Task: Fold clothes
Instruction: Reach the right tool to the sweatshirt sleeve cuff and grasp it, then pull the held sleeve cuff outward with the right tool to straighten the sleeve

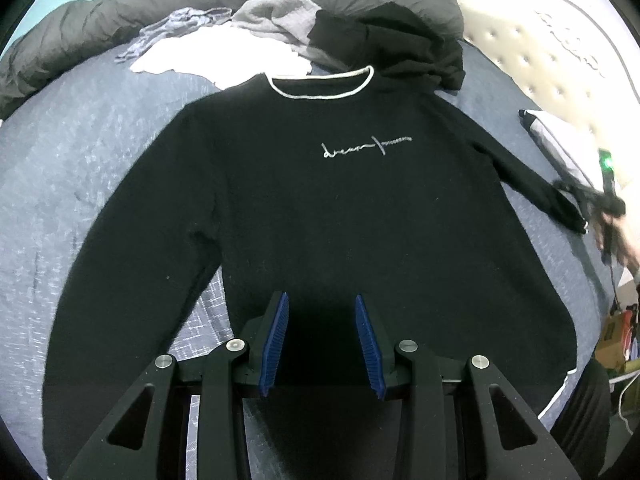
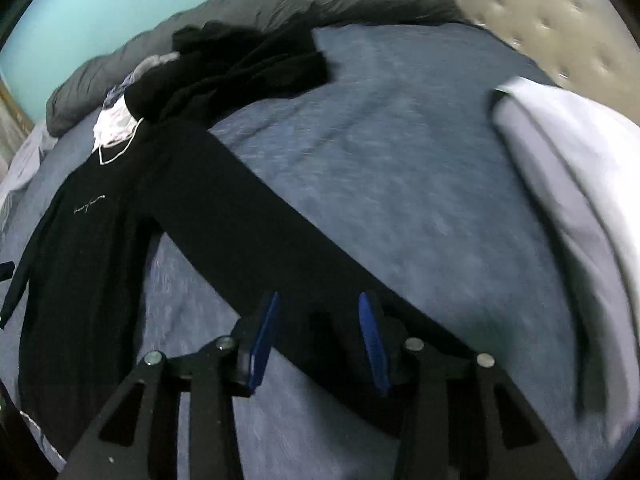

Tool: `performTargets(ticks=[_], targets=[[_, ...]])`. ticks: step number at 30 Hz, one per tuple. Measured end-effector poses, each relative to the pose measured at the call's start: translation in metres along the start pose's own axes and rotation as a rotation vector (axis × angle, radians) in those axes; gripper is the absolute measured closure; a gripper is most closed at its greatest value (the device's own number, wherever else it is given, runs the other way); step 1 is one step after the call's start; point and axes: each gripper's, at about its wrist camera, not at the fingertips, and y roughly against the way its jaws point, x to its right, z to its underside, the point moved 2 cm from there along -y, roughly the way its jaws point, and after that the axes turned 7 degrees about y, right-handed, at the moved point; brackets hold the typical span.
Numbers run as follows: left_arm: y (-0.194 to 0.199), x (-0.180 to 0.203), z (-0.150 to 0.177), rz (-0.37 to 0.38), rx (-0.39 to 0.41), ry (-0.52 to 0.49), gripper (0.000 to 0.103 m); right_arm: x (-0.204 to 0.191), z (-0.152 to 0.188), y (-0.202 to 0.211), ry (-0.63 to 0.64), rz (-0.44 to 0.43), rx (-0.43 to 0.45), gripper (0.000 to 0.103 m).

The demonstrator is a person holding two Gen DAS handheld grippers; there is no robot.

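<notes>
Both wrists low—shared sweater (image 1: pixel 320 200)

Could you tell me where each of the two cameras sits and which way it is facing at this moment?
Left wrist: sits on the left gripper above the hem of the black sweater, looking up its front toward the collar; its open fingers show, with the right gripper blurred at the far cuff.
Right wrist: sits on the right gripper over the sweater's sleeve, looking along it toward the collar; its open fingers show.
Shared: the sweater, blue bedspread, grey duvet, clothes pile.
</notes>
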Motion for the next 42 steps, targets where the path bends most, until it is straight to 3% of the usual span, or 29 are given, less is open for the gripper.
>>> performTargets(ticks=[8,12,17,19,26,28,30,32,33,34,35,39,41,42], targets=[[-0.036,-0.015,0.001,0.01,-0.008,0.036,0.065,-0.041,-0.071,-0.059,0.086,-0.029,-0.004,0.061],[-0.051,-0.019,0.003,0.022,-0.019,0.048,0.065,-0.048,-0.085,-0.081,0.128,-0.003,-0.032,0.061],[-0.063,-0.019,0.006,0.032,-0.027,0.041,0.065,-0.055,-0.087,-0.098,0.187,-0.019,-0.056,0.1],[-0.066,-0.019,0.007,0.036,-0.029,0.04,0.065,-0.054,-0.087,-0.099,0.189,-0.026,-0.043,0.103],[-0.069,-0.02,0.006,0.04,-0.03,0.037,0.065,-0.035,-0.104,-0.083,0.135,0.059,0.05,0.103],[-0.07,-0.019,0.005,0.039,-0.031,0.035,0.065,-0.028,-0.11,-0.082,0.093,0.04,0.061,0.103],[-0.071,-0.019,0.004,0.04,-0.032,0.034,0.065,-0.029,-0.112,-0.086,0.058,-0.056,0.048,0.103],[-0.071,-0.018,0.004,0.04,-0.032,0.034,0.065,-0.036,-0.111,-0.093,0.056,-0.125,0.018,0.094],[-0.072,-0.018,0.003,0.04,-0.033,0.034,0.064,-0.042,-0.109,-0.096,0.08,-0.127,0.004,0.089],[-0.072,-0.017,0.003,0.042,-0.032,0.036,0.064,-0.045,-0.108,-0.098,0.09,-0.129,-0.005,0.076],[-0.072,-0.017,0.003,0.044,-0.032,0.038,0.063,-0.048,-0.106,-0.1,0.094,-0.131,-0.011,0.073],[-0.073,-0.016,0.004,0.042,-0.031,0.037,0.062,-0.058,-0.098,-0.11,0.14,-0.123,-0.038,0.074],[-0.073,-0.017,0.004,0.044,-0.031,0.039,0.062,-0.06,-0.095,-0.111,0.162,-0.117,-0.028,0.1],[-0.073,-0.017,0.005,0.044,-0.032,0.038,0.062,-0.061,-0.095,-0.11,0.167,-0.112,-0.021,0.1]])
